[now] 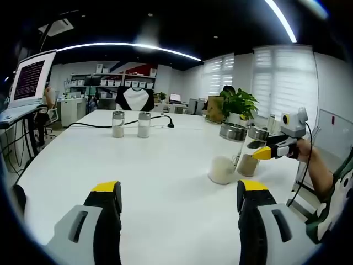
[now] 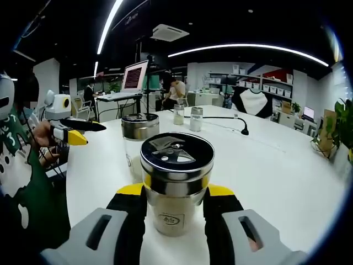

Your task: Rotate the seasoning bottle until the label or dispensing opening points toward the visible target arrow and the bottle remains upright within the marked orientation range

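Note:
A glass seasoning bottle (image 2: 175, 165) with a steel shaker lid stands upright on the white table (image 2: 276, 165). My right gripper (image 2: 176, 192) is shut on it, one yellow-tipped jaw on each side below the lid. A small label faces the camera. In the left gripper view the same bottle (image 1: 247, 164) is at the right with the right gripper (image 1: 260, 154) on it. A second lidded bottle (image 1: 224, 165) with white contents stands just beside it and appears again behind the held one (image 2: 135, 138). My left gripper (image 1: 180, 190) hovers over the table, open and holding nothing.
Two small shakers (image 1: 130, 124) stand at the far side of the table by a black cable (image 2: 231, 118). A potted plant (image 1: 240, 102) is behind the bottles. A monitor (image 1: 30, 77) sits at the left. A person's hand (image 1: 314, 165) holds the right gripper.

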A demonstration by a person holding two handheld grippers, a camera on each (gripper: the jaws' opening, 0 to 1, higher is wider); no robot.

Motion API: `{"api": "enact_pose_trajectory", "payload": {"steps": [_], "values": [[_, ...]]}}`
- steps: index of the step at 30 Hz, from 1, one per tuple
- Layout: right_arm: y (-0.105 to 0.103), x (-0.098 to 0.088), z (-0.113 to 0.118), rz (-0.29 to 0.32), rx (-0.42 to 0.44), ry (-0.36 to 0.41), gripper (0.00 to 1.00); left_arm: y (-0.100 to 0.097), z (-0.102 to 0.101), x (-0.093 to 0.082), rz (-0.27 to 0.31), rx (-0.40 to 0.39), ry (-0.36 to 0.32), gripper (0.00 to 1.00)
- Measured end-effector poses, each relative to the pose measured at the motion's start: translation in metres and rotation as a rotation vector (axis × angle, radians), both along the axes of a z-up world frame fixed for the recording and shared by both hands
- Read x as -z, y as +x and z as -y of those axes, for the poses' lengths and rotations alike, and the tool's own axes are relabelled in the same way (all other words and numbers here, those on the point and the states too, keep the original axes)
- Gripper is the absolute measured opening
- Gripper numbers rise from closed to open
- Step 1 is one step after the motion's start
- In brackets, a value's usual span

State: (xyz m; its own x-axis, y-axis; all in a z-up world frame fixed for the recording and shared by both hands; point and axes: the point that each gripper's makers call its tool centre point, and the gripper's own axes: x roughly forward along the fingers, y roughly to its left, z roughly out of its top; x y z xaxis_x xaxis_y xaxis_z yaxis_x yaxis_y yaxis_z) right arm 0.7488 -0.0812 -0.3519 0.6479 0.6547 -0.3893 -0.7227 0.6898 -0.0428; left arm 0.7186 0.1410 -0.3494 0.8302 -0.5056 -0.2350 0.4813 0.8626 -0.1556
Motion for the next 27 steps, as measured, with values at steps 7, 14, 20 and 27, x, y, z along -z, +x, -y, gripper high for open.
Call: {"api": "enact_pose_trajectory", "payload": {"steps": [7,14,20,27], "values": [[0.0021,0.0002,0.0002,0.004,0.044,-0.001,0.39,0.0002,-0.0013,0.0000,-0.001,-0.005,-0.003,0.91],[0.0031,-0.0001,0.0002,0.031,0.112,0.023,0.39,-0.0001,-0.0012,-0.0004,0.000,-0.004,-0.001,0.91],[0.0025,-0.0003,-0.0006,0.046,0.190,0.034,0.39,0.0004,-0.0013,-0.0013,0.001,-0.005,0.000,0.91],[0.0015,-0.0005,-0.0005,0.057,0.256,0.035,0.39,0.0001,0.0007,-0.0021,0.002,0.000,0.000,0.91]]}}
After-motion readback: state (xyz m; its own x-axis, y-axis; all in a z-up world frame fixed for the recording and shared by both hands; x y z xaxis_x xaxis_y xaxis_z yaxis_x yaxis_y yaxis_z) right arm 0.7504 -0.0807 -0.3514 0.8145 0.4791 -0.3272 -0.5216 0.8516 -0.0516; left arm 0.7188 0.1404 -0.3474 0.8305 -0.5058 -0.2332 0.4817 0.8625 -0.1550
